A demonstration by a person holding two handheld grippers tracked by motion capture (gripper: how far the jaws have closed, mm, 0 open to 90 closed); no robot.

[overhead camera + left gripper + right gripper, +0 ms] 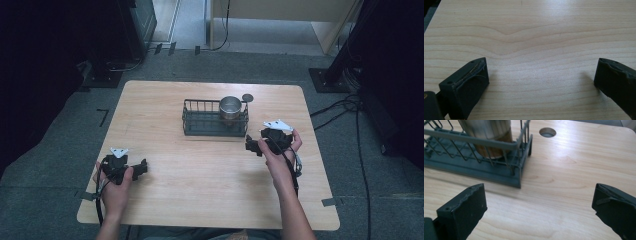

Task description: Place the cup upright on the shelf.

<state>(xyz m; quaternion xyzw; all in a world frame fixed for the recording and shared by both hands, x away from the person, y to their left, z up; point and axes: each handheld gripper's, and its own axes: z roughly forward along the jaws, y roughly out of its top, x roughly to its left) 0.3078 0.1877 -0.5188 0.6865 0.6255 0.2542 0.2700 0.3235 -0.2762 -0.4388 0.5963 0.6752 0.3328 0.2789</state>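
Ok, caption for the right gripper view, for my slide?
Open right hand-held gripper facing a wire rack holding a steel cup on the wooden table.

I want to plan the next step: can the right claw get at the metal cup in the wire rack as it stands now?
Probably yes. The right claw is open, holds nothing, and sits near the rack. The cup stands upright at the rack's right end with its top free. The wire side blocks a low approach, so coming from above looks easier.
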